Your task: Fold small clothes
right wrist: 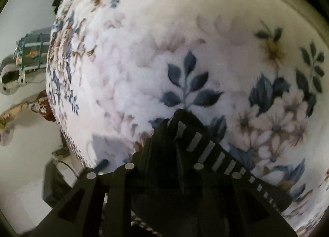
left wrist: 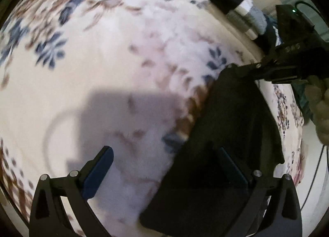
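Note:
A black garment hangs over the floral blanket at the right of the left wrist view. My left gripper is open; its right finger lies against the black cloth, its left finger over bare blanket. My right gripper appears there pinching the garment's top corner. In the right wrist view my right gripper is shut on the black garment, which has a row of pale dashes along its edge.
A pile of folded clothes, black, white and grey, lies at the blanket's far right edge. Beyond the blanket's left edge in the right wrist view are floor and clutter. The person's gloved hand holds the right gripper.

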